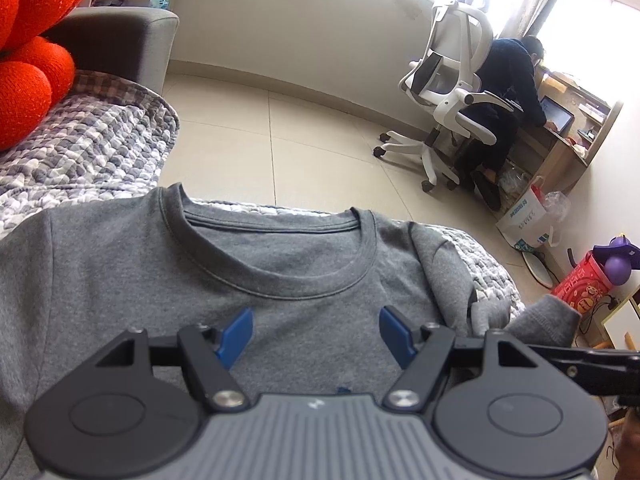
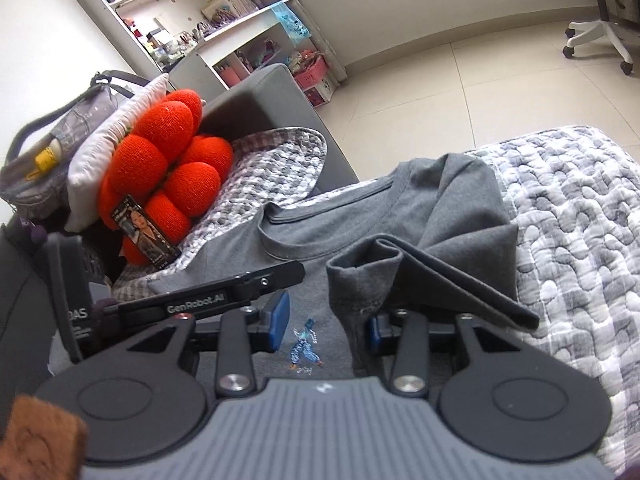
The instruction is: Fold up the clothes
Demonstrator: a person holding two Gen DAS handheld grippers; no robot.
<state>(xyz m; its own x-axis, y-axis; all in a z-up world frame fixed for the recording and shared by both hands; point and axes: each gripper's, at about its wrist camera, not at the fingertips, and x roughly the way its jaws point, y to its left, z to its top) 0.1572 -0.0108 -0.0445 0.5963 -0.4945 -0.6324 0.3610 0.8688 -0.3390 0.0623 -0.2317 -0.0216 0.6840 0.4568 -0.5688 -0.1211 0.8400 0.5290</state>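
A grey sweatshirt [image 1: 280, 264] lies face up on a grey-and-white quilted cover [image 2: 580, 220], collar away from me. My left gripper [image 1: 316, 326] hovers over the chest just below the collar, its blue pads wide apart with nothing between them. In the right wrist view one sleeve [image 2: 420, 264] is folded across the chest, and its cuff [image 2: 356, 280] droops against the right-hand pad. My right gripper [image 2: 326, 322] stands open; the pads do not press the cloth. A small blue embroidered figure [image 2: 306, 344] shows between them.
A red knobbly cushion [image 2: 168, 168], a white pillow and a grey bag [image 2: 60, 140] pile up at the left against a grey sofa arm [image 1: 120, 48]. Beyond the cover is tiled floor [image 1: 312, 132]. A person sits on a white office chair [image 1: 452, 80] at a desk far right.
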